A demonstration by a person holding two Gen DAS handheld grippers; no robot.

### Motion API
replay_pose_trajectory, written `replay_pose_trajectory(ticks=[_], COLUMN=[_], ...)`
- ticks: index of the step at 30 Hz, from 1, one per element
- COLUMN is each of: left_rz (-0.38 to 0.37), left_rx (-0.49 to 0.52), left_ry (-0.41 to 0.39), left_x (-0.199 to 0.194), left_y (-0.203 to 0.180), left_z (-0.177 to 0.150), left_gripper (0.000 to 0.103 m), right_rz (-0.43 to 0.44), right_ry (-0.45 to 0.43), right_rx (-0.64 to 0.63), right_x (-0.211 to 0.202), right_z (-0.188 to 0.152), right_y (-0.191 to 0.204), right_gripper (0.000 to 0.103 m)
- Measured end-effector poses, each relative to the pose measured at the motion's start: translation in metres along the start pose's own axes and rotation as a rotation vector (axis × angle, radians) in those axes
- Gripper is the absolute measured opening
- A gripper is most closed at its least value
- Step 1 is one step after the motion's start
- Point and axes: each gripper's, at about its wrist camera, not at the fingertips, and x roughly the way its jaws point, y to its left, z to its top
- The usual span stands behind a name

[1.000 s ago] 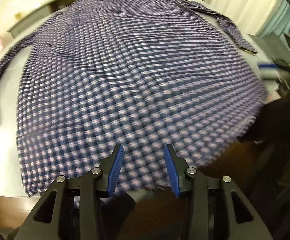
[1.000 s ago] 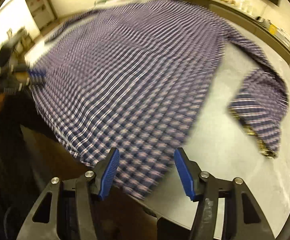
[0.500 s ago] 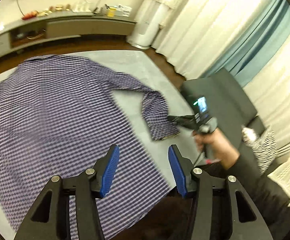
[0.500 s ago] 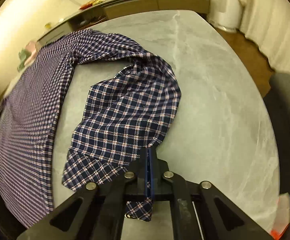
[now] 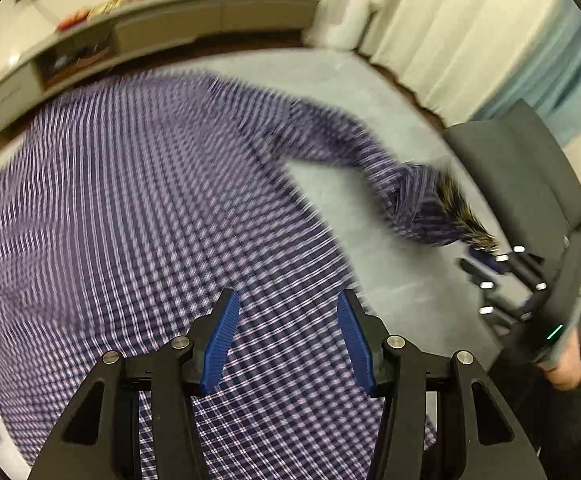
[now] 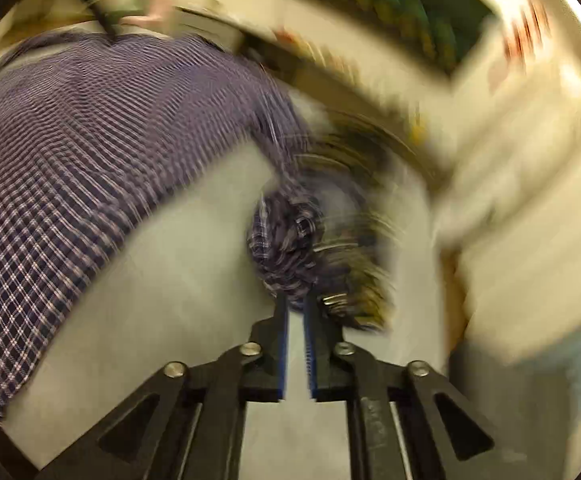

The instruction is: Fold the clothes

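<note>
Lying spread over the grey table (image 5: 390, 292), the checked shirt (image 5: 130, 208) sits under the left gripper (image 5: 288, 344), whose blue fingers (image 5: 222, 336) gape wide and empty, while the right gripper (image 6: 296, 312) pinches the bunched sleeve (image 6: 286, 236) nearly closed; no writing is legible through the blur.

No legible text, labels, brands or numbers in either view — motion blur throughout, nothing can be read

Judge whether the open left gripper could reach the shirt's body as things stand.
Probably yes: the left gripper hangs open right over the shirt, with nothing between its fingers and the cloth.
</note>
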Motion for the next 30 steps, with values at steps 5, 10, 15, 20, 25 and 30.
replay_pose_trajectory(ticks=[5,10,15,20,25,30], left_rz=[-0.130,-0.212,-0.204,-0.174,-0.011,0.171], left_rx=[-0.103,-0.091,0.014,0.031,0.022,-0.033], left_ry=[0.019,0.002,0.013,0.021,-0.054,-0.053], left_x=[0.020,0.043,0.054,0.078,0.089,0.116], left_y=[0.017,-0.027,-0.073,-0.084,-0.067,-0.021], left_z=[0.009,0.031,0.031,0.039,0.058,0.070], left_gripper=[0.051,0.056,0.057,0.057,0.057,0.057], right_rz=[0.153,0.244,0.327,0.383,0.333,0.227], right_ry=[0.017,0.047,0.051,0.097,0.163,0.177], right_rx=[0.279,0.450,0.620,0.842,0.820,0.663], right_x=[0.008,0.023,0.053,0.082,0.105,0.100], right_z=[0.010,0.025,0.020,-0.004,-0.005,0.004], right_y=[-0.049,-0.082,-0.118,-0.170,-0.174,-0.159], right_gripper=[0.056,0.058,0.058,0.058,0.058,0.018])
